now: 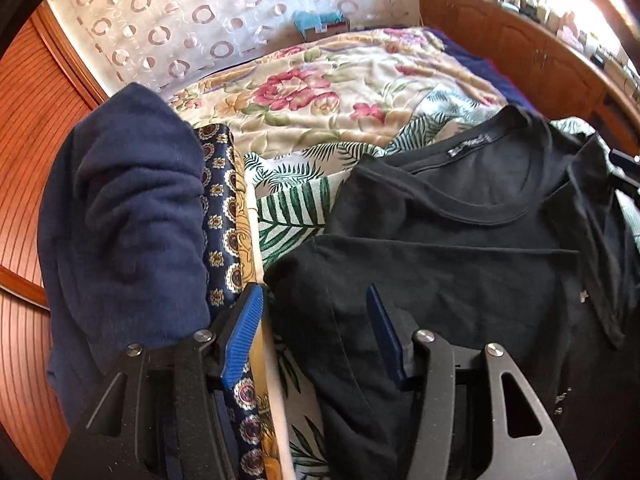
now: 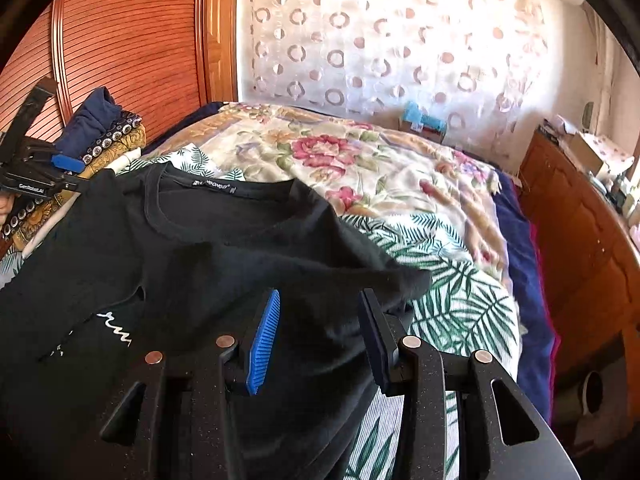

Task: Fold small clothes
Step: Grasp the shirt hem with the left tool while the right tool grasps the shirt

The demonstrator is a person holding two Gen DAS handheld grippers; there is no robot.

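A black T-shirt (image 1: 460,248) lies spread on the bed, neck hole facing away, its label showing. It also shows in the right wrist view (image 2: 192,264), with a small white print near the chest. My left gripper (image 1: 316,332) is open, jaws wide apart over the shirt's left sleeve side. My right gripper (image 2: 320,336) is open over the shirt's right sleeve, whose cuff lies just beyond the right finger. Neither grips cloth. The left gripper also shows at the far left of the right wrist view (image 2: 64,162).
A stack of folded clothes (image 1: 132,208), navy fleece on top with patterned pieces under it, sits left of the shirt. The bed has a palm-leaf sheet (image 2: 452,280) and a floral cover (image 1: 320,92). Wooden wardrobe (image 2: 132,40) left, wooden headboard (image 1: 520,52) right, curtain behind.
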